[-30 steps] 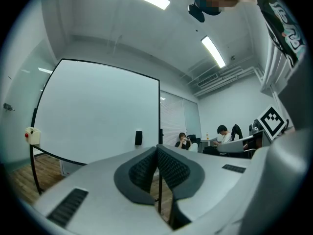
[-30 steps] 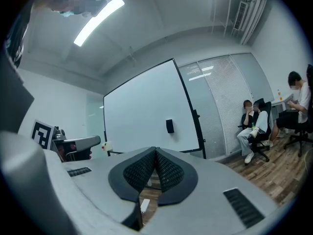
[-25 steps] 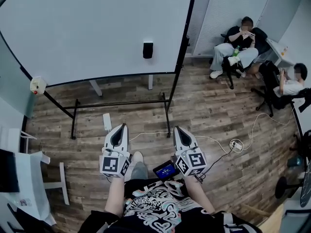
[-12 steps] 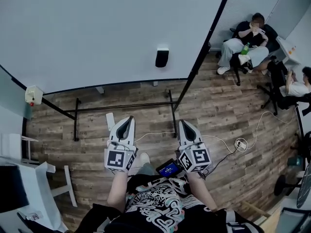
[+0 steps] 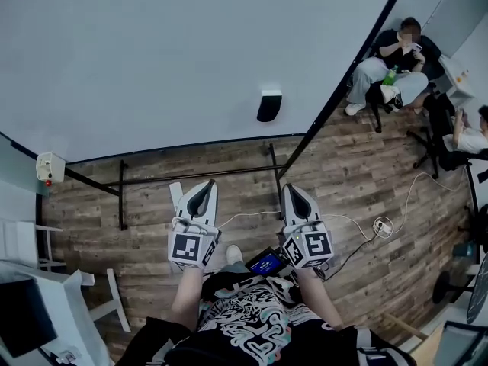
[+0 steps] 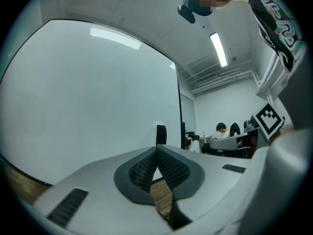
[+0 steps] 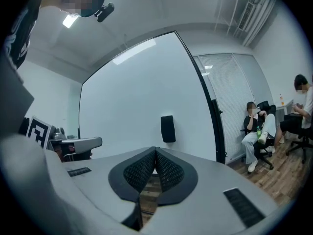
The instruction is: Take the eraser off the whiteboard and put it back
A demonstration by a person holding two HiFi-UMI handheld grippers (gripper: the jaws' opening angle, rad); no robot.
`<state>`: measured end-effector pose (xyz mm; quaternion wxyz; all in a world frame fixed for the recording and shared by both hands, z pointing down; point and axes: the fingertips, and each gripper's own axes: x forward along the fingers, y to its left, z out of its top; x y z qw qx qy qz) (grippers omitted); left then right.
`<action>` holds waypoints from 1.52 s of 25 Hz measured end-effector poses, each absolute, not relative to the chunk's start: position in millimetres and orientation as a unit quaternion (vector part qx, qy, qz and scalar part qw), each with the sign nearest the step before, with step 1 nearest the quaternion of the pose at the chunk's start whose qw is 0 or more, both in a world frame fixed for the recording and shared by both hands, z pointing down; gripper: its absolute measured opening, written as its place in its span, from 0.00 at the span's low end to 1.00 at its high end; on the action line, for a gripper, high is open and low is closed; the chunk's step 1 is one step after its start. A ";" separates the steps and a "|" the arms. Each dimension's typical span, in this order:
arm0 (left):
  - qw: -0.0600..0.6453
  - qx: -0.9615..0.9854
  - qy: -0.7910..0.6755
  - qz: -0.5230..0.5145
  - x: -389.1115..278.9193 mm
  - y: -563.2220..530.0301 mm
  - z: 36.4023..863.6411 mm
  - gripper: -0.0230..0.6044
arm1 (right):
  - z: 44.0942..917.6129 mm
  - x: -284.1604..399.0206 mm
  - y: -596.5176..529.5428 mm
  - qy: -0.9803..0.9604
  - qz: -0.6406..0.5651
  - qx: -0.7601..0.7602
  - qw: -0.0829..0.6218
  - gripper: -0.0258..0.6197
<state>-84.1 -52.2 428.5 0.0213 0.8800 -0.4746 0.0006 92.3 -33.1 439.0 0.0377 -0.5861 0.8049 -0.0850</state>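
Wood-grain plank flooring fills the lower half of the head view. A large whiteboard, smooth, matte and blank, stands on a black tubular metal stand. The eraser, a small black rectangular block, is stuck upright on the board face near its lower edge. The left gripper and the right gripper are held side by side over the floor, well short of the board. Each has a tapered white plastic shell, a dark inset pad and a cube with square markers at the rear. The eraser sits beyond and between the two grippers, closer to the right one's line, touching neither.

Left gripper view: the jaws are clenched tip to tip, with nothing between them. Their dark pads carry a fine ribbed grid texture set in grey surrounds. The eraser appears just above the joined tips, well apart from them, on the board. The marker cube of the right gripper shows at the right edge.

Right gripper view: the jaws are likewise closed on nothing, ribbed pads meeting at the tips. The eraser hangs on the board above and slightly right of the tips, out of contact. A seated person is at the right, beside vertical window blinds.
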 end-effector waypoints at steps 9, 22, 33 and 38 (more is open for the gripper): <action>0.024 0.882 -0.470 0.003 -103.6 -77.3 430.9 0.07 | 429.1 69.5 -56.3 0.815 -0.074 -0.571 0.062 0.06; 0.008 0.872 -0.489 0.001 -112.6 -114.3 422.7 0.07 | 421.5 68.9 -93.9 0.805 -0.065 -0.588 0.050 0.06; 0.006 0.866 -0.500 0.003 -91.2 -153.4 415.8 0.07 | 418.7 85.4 -141.5 0.811 -0.071 -0.579 0.045 0.06; 0.012 0.860 -0.510 0.004 -83.2 -162.7 419.8 0.07 | 424.0 93.6 -151.8 0.817 -0.074 -0.571 0.038 0.06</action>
